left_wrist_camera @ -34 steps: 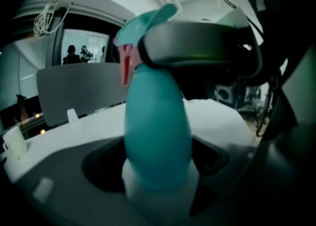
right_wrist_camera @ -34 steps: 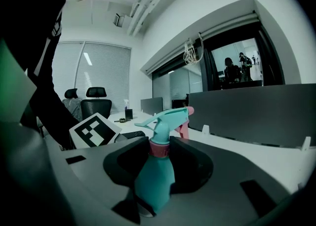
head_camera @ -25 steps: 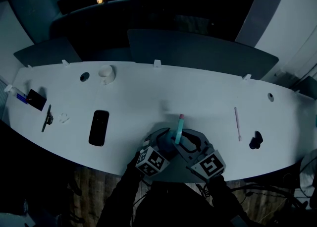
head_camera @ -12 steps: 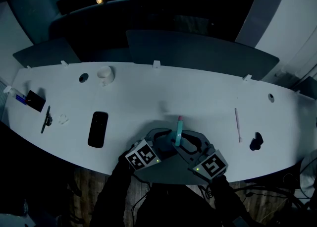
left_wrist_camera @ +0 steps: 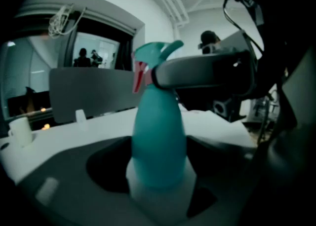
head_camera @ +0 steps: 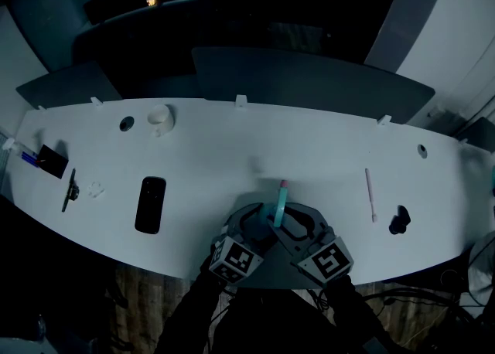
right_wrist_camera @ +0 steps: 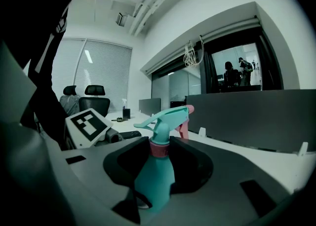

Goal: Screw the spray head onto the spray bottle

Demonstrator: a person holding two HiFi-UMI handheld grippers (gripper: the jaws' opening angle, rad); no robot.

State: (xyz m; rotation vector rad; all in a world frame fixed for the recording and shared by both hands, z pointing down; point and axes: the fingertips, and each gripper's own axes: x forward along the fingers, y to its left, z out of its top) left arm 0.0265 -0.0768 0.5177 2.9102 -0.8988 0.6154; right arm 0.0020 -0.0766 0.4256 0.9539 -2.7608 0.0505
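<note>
Spray bottle (head_camera: 278, 205) upright, lower centre of frame, near front edge of white table (head_camera: 232, 144). Spray head (right_wrist_camera: 170, 115) sits on top. Right gripper (right_wrist_camera: 160, 152) pinches pink collar (right_wrist_camera: 159, 149). Left gripper (left_wrist_camera: 159, 163) jaws have just been closing, spread around bottle body, not pressing.

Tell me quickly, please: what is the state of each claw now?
Left claw: just been closing around the spray bottle; whether it presses yet cannot be told.
Right claw: closed on the bottle's pink collar, under the spray head.
</note>
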